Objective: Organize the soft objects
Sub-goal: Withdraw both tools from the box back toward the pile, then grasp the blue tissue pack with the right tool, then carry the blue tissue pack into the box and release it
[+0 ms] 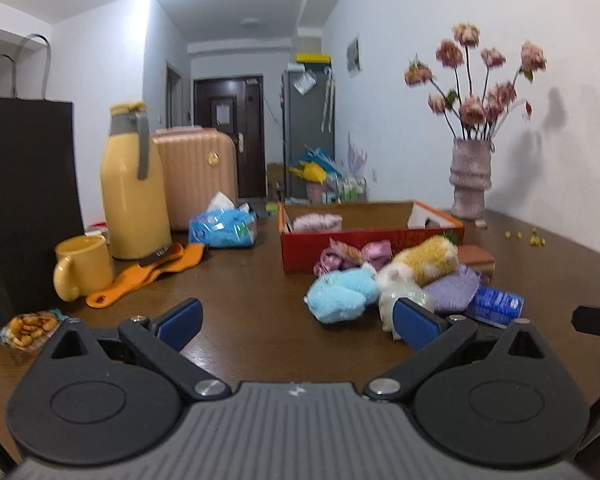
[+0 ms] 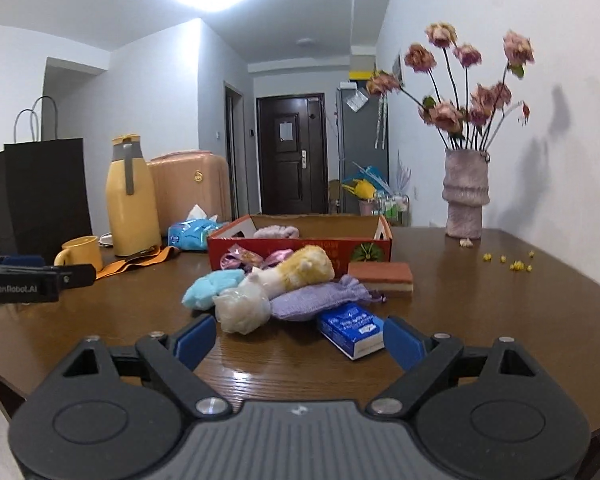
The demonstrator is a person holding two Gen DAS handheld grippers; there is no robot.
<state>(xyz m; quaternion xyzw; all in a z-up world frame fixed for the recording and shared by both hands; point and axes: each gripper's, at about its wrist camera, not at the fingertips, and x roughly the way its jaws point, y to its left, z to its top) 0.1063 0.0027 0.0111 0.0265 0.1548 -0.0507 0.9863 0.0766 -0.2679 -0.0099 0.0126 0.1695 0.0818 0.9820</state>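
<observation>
A pile of soft things lies on the brown table in front of a red cardboard box (image 1: 364, 240) (image 2: 300, 246): a blue plush (image 1: 342, 292) (image 2: 212, 288), a yellow and white plush (image 1: 424, 262) (image 2: 296, 270), a white pouch (image 2: 242, 308), a lilac bag (image 1: 454, 286) (image 2: 320, 300) and pink bows (image 1: 356, 254) (image 2: 256, 258). A pink soft item (image 1: 318, 222) (image 2: 276, 232) lies in the box. My left gripper (image 1: 298, 322) is open and empty, just short of the pile. My right gripper (image 2: 300, 340) is open and empty, near a blue tissue pack (image 2: 350, 330).
A yellow flask (image 1: 134, 188), yellow mug (image 1: 82, 272), orange sock (image 1: 148, 274), black bag (image 1: 24, 200) and blue wipes pack (image 1: 224, 228) stand at the left. A sponge (image 2: 380, 276) lies by the box. A vase of flowers (image 2: 464, 196) stands at the back right.
</observation>
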